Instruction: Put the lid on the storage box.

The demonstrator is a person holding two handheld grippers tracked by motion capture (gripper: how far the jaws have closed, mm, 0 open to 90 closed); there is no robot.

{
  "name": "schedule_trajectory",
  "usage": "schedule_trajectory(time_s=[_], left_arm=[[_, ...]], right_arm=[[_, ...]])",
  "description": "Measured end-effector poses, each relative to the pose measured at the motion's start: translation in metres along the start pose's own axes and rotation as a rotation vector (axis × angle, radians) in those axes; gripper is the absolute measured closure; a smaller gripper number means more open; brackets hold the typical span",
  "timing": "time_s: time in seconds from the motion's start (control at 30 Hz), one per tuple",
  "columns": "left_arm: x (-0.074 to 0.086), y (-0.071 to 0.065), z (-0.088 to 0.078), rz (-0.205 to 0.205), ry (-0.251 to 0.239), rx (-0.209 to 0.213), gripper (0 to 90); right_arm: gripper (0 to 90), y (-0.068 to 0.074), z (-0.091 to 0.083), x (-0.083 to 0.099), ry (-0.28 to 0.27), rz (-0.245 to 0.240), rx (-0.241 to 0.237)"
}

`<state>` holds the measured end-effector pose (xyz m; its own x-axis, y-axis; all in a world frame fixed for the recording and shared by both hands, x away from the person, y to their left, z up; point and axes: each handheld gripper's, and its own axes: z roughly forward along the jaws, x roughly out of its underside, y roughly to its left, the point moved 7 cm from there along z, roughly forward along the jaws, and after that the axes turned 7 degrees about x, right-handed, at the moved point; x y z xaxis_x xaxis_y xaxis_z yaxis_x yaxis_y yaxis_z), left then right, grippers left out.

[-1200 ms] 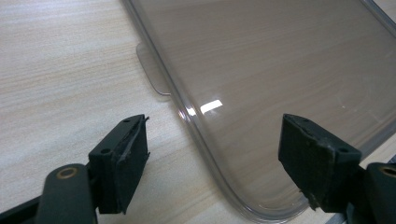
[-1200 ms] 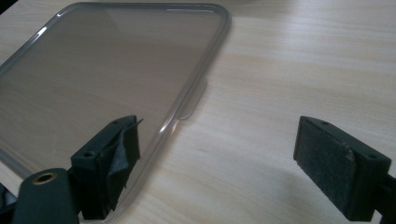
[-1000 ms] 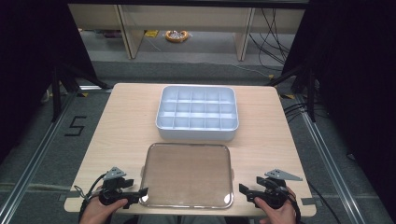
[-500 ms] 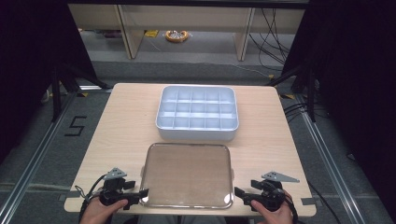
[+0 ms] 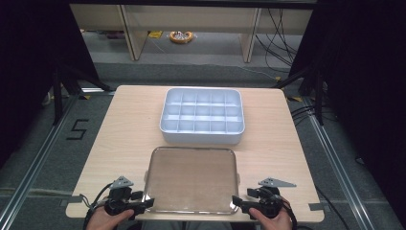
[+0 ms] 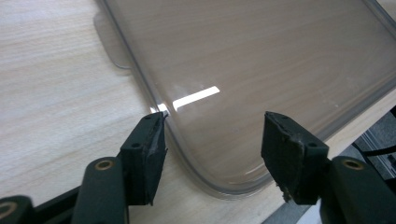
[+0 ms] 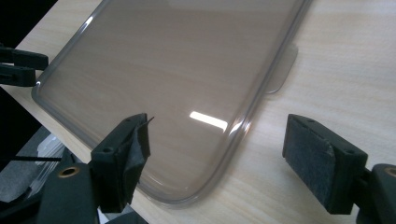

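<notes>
Two black hand-held grippers, each topped by a grey plate

The left gripper (image 5: 148, 203) and right gripper (image 5: 235, 203) have matte black bodies, brass-coloured screw bushings, worn dark pads on blocky jaws, grey three-cornered plates and trailing black cables.

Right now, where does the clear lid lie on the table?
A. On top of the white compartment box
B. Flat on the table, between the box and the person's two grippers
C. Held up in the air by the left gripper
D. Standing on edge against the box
B: the clear lid lies flat on the table, nearer the person than the white compartment box, with the left gripper and right gripper at its near corners.
</notes>
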<state>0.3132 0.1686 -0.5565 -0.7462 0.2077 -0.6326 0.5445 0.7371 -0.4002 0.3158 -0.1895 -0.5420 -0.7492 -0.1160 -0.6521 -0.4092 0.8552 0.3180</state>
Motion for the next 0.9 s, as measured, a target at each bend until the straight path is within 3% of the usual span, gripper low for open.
schedule_trajectory(time_s=[0.1, 0.13, 0.17, 0.2, 0.23, 0.27, 0.3, 0.4, 0.43, 0.47, 0.5, 0.53, 0.57, 0.67, 0.7, 0.77, 0.8, 0.87, 0.9], left_arm=[[0.0, 0.002, 0.001, -0.015, 0.0, 0.004, 40.6], [-0.001, 0.006, 0.001, -0.027, 0.002, -0.012, 40.7], [-0.001, 0.006, 0.001, -0.027, 0.002, -0.012, 40.9], [-0.001, 0.007, -0.001, -0.053, 0.023, -0.016, 41.1], [-0.004, 0.011, 0.002, -0.025, -0.004, -0.025, 41.3], [-0.005, 0.012, 0.002, -0.027, -0.001, -0.024, 41.6], [-0.005, 0.012, 0.003, -0.032, -0.003, -0.023, 42.5], [-0.006, 0.011, 0.004, -0.035, -0.004, -0.019, 45.0], [-0.003, 0.007, 0.002, -0.071, 0.022, -0.012, 45.3], [-0.003, 0.007, 0.002, -0.071, 0.022, -0.012, 45.9], [-0.003, 0.005, 0.004, -0.097, 0.001, -0.028, 46.5], [-0.003, 0.005, 0.004, -0.097, 0.001, -0.028, 47.4], [-0.005, 0.009, 0.004, -0.037, 0.001, -0.022, 48.8], [-0.004, 0.006, 0.004, -0.024, 0.0, 0.002, 50.9], [-0.004, 0.006, 0.004, -0.024, 0.0, 0.002, 51.3], [-0.004, 0.005, 0.005, -0.03, -0.007, 0.001, 51.4], [-0.004, 0.009, 0.005, -0.005, -0.002, -0.027, 51.7], [-0.004, 0.008, 0.005, -0.008, -0.005, -0.027, 51.8], [-0.004, 0.008, 0.005, -0.008, -0.005, -0.027, 52.1]], right_arm=[[24.9, 0.001, 0.003, 0.001, 0.009, 0.01, -0.004], [25.2, 0.001, 0.005, 0.001, 0.022, 0.035, 0.004], [25.2, 0.001, 0.005, 0.001, 0.022, 0.035, 0.004], [25.4, 0.0, 0.006, 0.0, 0.014, 0.014, -0.003], [25.5, 0.001, 0.006, 0.0, 0.028, 0.025, -0.009], [25.5, 0.004, 0.007, 0.001, 0.047, 0.071, -0.001], [25.8, 0.0, 0.01, -0.001, 0.023, 0.014, -0.001], [26.8, 0.001, 0.012, -0.001, 0.034, 0.022, -0.001], [29.6, 0.001, 0.013, -0.002, 0.032, 0.02, 0.0], [29.6, 0.001, 0.013, -0.002, 0.032, 0.02, 0.0], [32.8, 0.0, 0.013, -0.003, 0.027, 0.021, -0.004], [32.8, 0.0, 0.013, -0.003, 0.027, 0.021, -0.004], [34.8, -0.002, 0.015, -0.003, 0.033, 0.026, -0.002], [38.4, -0.005, 0.018, -0.002, 0.044, 0.042, 0.0], [39.2, -0.002, 0.018, -0.002, 0.039, 0.072, -0.005], [41.8, -0.005, 0.02, -0.003, 0.036, 0.044, -0.008], [40.7, -0.004, 0.02, -0.003, 0.03, 0.059, -0.012], [40.4, -0.005, 0.023, -0.003, 0.018, 0.107, -0.009], [40.4, -0.005, 0.023, -0.003, 0.018, 0.107, -0.009]])
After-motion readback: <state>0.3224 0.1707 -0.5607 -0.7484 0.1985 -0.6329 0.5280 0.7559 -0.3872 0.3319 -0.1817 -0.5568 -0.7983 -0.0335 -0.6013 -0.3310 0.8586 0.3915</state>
